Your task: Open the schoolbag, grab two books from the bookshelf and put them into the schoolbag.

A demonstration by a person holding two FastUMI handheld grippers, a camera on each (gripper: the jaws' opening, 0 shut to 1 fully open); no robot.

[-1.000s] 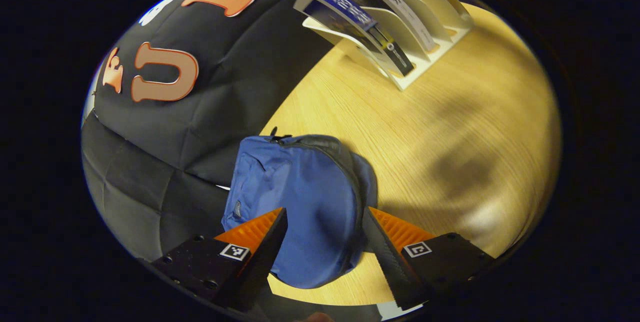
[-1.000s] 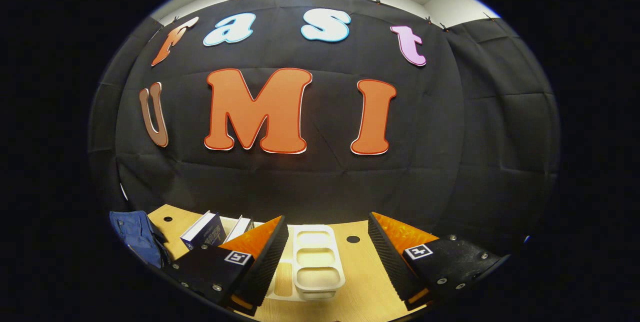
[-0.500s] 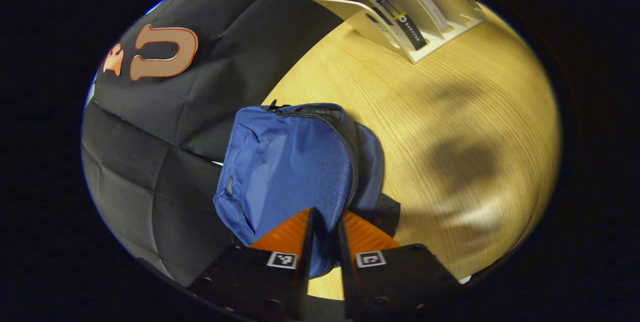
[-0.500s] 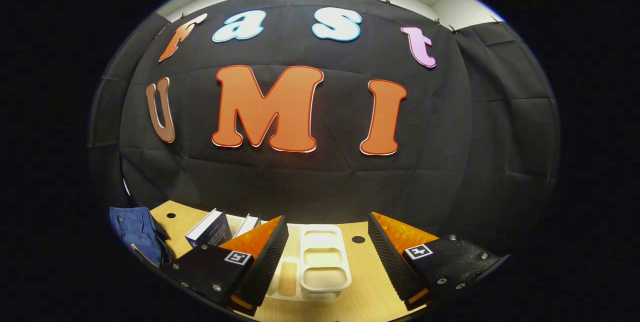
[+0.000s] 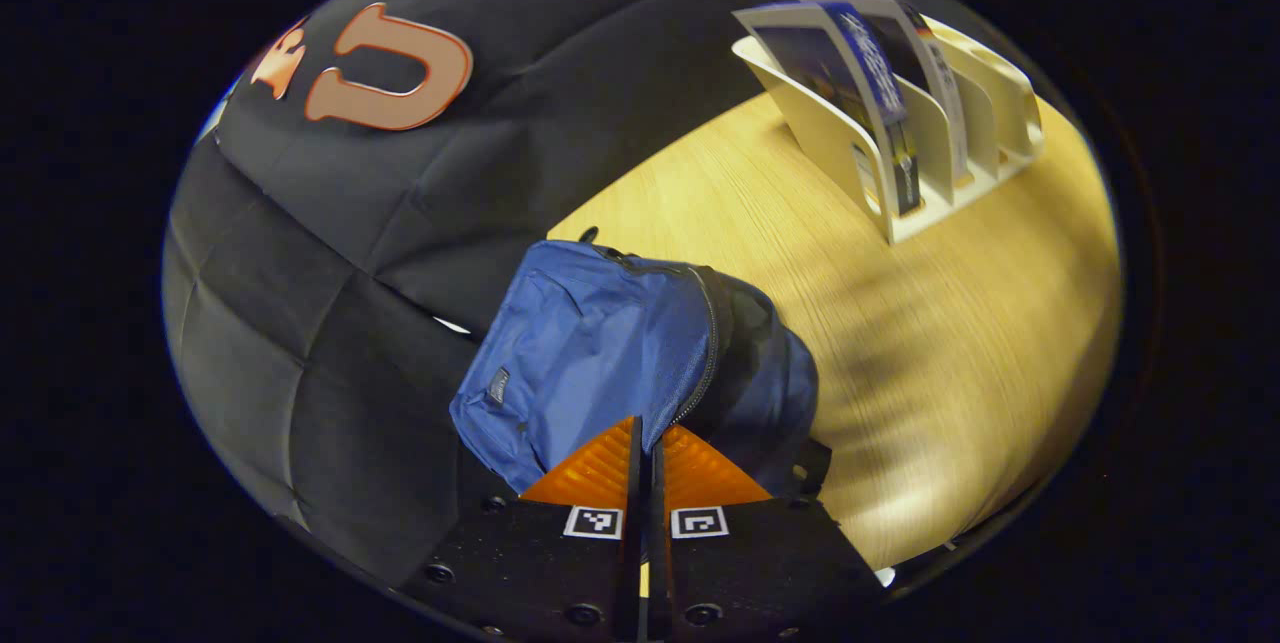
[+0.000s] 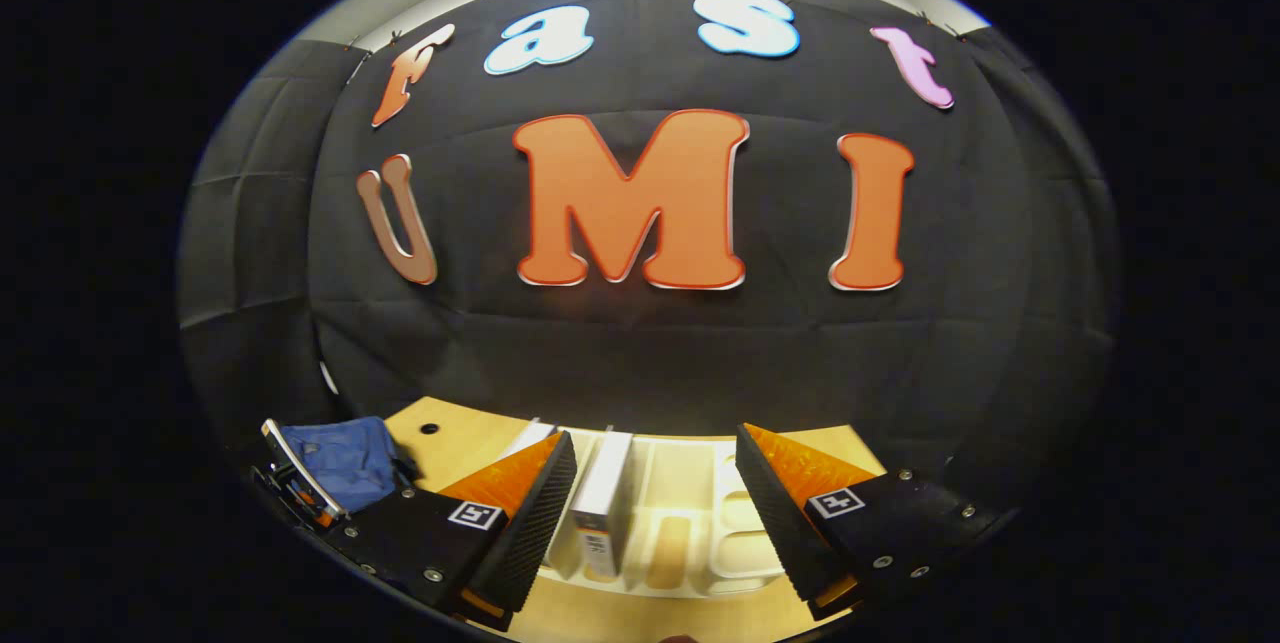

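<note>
Wooden table (image 5: pixel 930 343), blue schoolbag (image 5: pixel 590 353), bookshelf (image 5: pixel 960 133).

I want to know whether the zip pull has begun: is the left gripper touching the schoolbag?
Touching. In the left gripper view the left gripper has its fingers closed together right on the schoolbag, at the lower end of its zipper line.

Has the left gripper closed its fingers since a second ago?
Yes. The left gripper has shut on the blue schoolbag; earlier its fingers stood wide apart over the bag on the table.
</note>
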